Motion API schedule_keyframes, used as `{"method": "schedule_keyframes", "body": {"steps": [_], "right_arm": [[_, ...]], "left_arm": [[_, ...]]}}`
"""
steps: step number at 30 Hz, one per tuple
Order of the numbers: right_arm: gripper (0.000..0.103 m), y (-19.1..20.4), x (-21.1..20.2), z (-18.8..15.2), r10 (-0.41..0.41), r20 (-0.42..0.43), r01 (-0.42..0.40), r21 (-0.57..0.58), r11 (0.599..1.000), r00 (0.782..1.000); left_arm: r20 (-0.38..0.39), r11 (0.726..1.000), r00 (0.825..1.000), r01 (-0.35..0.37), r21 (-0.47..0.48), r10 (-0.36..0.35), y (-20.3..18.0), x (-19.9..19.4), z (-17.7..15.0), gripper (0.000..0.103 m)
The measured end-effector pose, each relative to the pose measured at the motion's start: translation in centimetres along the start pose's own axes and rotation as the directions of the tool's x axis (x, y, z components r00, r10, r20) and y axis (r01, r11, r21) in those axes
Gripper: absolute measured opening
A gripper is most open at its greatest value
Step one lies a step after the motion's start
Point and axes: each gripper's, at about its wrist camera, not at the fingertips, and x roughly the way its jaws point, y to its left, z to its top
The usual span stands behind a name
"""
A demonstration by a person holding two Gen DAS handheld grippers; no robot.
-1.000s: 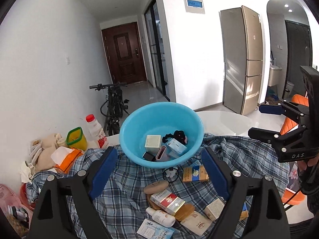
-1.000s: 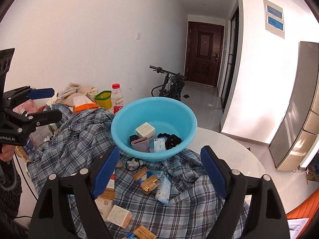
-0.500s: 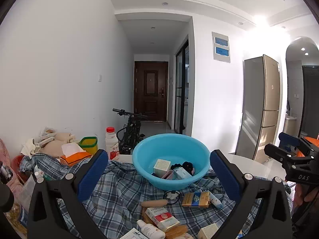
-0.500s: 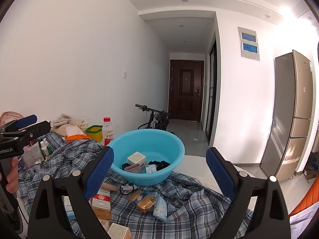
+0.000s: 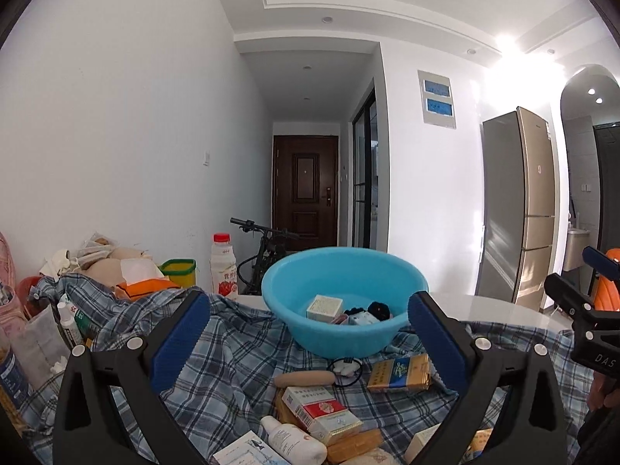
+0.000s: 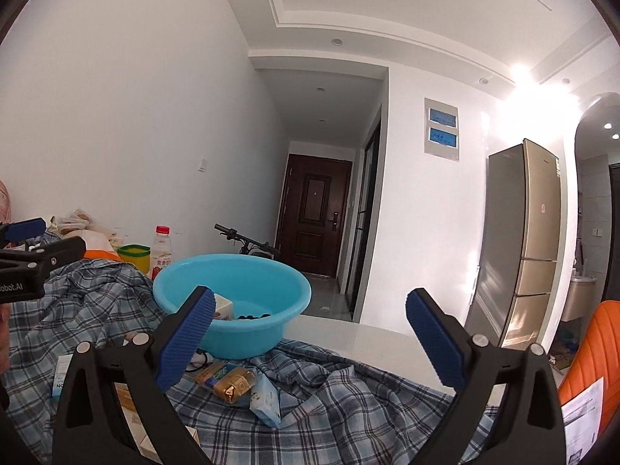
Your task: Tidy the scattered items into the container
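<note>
Both grippers, left gripper (image 5: 309, 323) and right gripper (image 6: 310, 327), have just spread wide, empty, dropped low over the surface; blue basin (image 5: 345, 302) at twelve o'clock, boxes (image 5: 321, 412) scattered before it awaiting pickup.

Bright, even indoor light. Ceiling lamp (image 5: 507, 44) flares hard upper right, washing out the wall. Far hallway dimmer. Fisheye bends edges; corners vignette black. Focus sharp.

- Left tool (image 5: 309, 329) level, jaws spread wide with nothing between them.
- Basin (image 5: 345, 302) on plaid cloth (image 5: 232, 352) holds small boxes.
- Red-white pack (image 5: 321, 412), gold pack (image 5: 399, 372) and white bottle (image 5: 292, 441) lie in front.
- Right tool (image 5: 581, 294) at right edge.
</note>
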Motion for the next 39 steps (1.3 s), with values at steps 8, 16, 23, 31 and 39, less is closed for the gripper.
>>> {"method": "schedule_keyframes", "body": {"steps": [8, 16, 23, 31, 39], "right_arm": [[0.098, 1.5, 0.5, -3.1, 0.030, 0.011, -0.031, 0.018, 0.999, 0.999], [0.098, 2.0, 1.6, -5.0, 0.094, -0.026, -0.094, 0.027, 0.995, 0.995], [0.099, 0.9, 3.2, -5.5, 0.106, -0.096, -0.096, 0.105, 0.990, 0.990], [0.099, 0.7, 5.0, -6.2, 0.099, -0.195, -0.077, 0.116, 0.990, 0.976], [0.100, 0.9, 6.4, -6.8, 0.105, -0.280, -0.078, 0.104, 0.991, 0.954]], "left_arm": [[-0.039, 0.999, 0.998, -0.043, 0.015, 0.043, -0.3, 1.9, -3.9, 0.103], [-0.021, 0.999, 0.999, -0.030, 0.025, 0.031, 0.1, 2.2, -5.3, 0.103], [-0.044, 0.999, 0.999, -0.032, -0.030, 0.031, 1.5, 2.7, -6.0, 0.103], [-0.054, 0.998, 0.997, -0.049, -0.045, 0.046, 1.7, 3.1, -6.6, 0.103], [-0.098, 0.998, 0.994, -0.056, -0.039, 0.052, 1.6, 4.1, -6.8, 0.103]]}}
